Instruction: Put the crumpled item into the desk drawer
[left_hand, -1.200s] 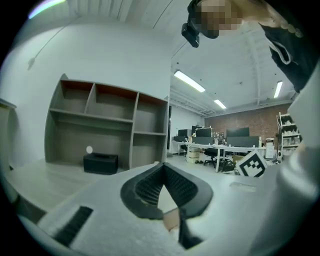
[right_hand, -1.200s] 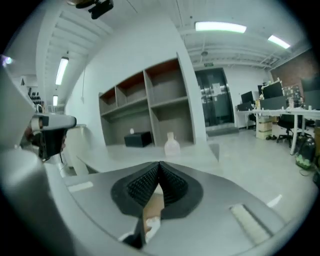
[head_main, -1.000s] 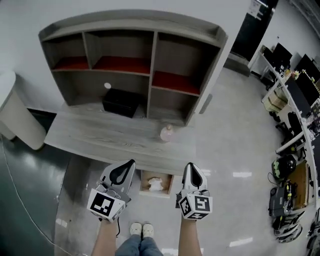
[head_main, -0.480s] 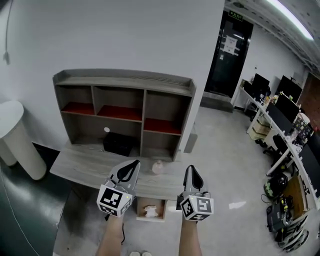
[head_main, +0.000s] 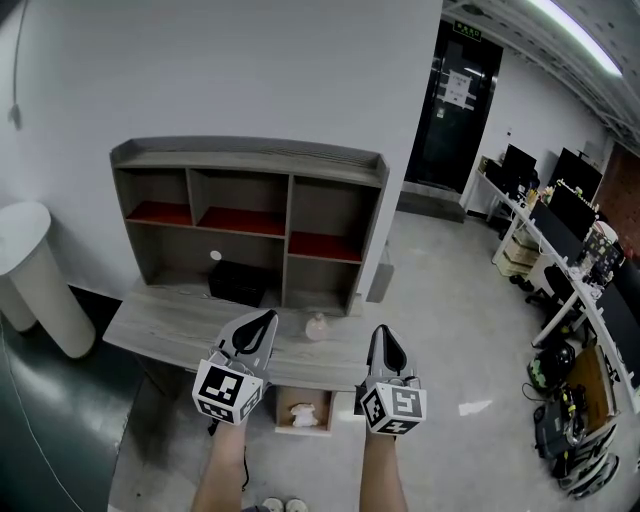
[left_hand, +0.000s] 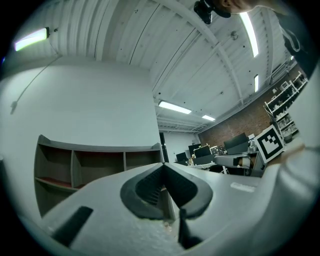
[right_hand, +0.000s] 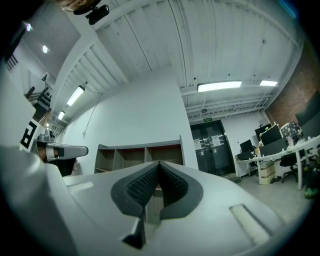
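Note:
In the head view a white crumpled item (head_main: 303, 414) lies inside the open wooden drawer (head_main: 284, 403) under the grey desk (head_main: 165, 322). My left gripper (head_main: 263, 319) is held up in front of the desk's near edge, left of the drawer, jaws shut and empty. My right gripper (head_main: 381, 333) hangs level with it, right of the drawer, also shut with nothing in it. In the left gripper view the left gripper (left_hand: 163, 165) has its pads pressed together, aimed at the hutch. The right gripper (right_hand: 159, 163) looks the same in the right gripper view.
A grey hutch (head_main: 250, 158) with red-lined shelves stands on the desk. A black box (head_main: 237, 284) and a small pale bottle (head_main: 316, 326) sit on the desktop. A white round stand (head_main: 33, 275) is at the left. Office desks with monitors (head_main: 560, 230) line the right side.
The head view has tilted up since a second ago, so the desk and hutch sit lower and farther off. Both grippers stay shut, side by side; the crumpled item stays in the drawer.

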